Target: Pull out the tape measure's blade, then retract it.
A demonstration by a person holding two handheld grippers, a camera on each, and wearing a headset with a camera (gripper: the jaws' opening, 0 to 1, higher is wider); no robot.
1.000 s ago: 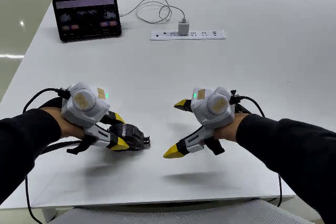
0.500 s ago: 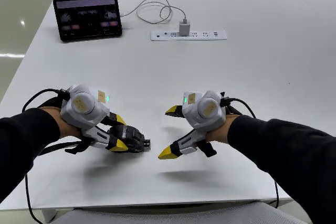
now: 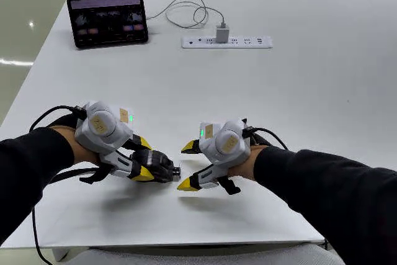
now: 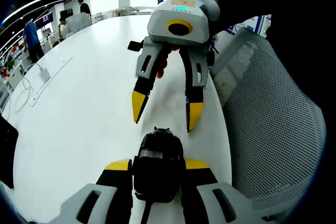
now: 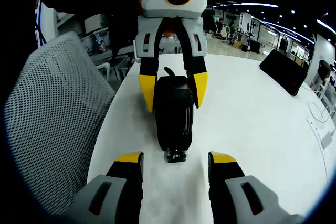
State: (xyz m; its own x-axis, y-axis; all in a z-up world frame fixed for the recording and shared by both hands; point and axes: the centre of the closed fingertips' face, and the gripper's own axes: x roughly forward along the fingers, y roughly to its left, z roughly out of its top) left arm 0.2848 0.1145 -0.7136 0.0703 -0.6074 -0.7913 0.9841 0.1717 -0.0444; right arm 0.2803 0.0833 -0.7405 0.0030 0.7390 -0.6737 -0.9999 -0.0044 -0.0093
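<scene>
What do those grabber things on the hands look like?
The left gripper and right gripper each have a rounded grey-white body, a green light and two jaws with yellow tips. Black cables trail from them. The sleeves are black.
</scene>
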